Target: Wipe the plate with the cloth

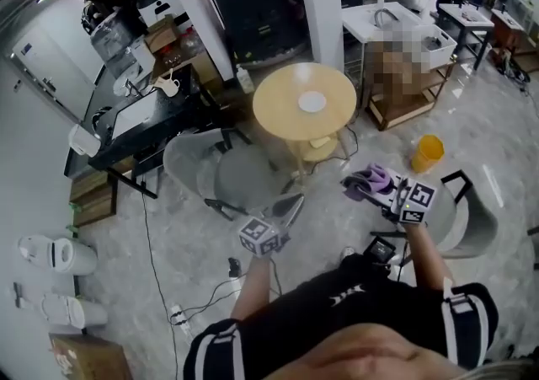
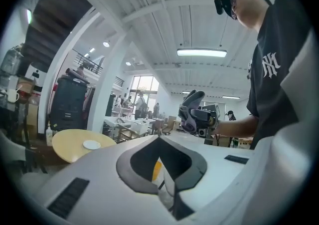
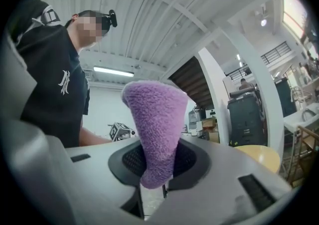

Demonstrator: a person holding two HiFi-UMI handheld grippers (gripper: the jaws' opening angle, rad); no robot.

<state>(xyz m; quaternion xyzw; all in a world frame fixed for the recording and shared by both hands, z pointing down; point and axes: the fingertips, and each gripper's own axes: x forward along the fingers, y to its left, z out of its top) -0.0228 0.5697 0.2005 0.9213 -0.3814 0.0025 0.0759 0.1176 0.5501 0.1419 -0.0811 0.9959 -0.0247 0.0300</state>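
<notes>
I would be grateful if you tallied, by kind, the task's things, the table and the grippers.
plate: 1
purple cloth: 1
round table: 1
grippers: 2 (left gripper, right gripper)
Total: 5

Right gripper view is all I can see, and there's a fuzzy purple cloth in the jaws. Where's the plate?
Observer: The head view shows a small white plate in the middle of a round yellow table.
Operator: Is my other gripper holding something?
Observer: No. The left gripper view shows the left gripper shut, nothing between its jaws.
Operator: Is anything in the way?
Observer: A grey chair stands close to the table's near left side.
</notes>
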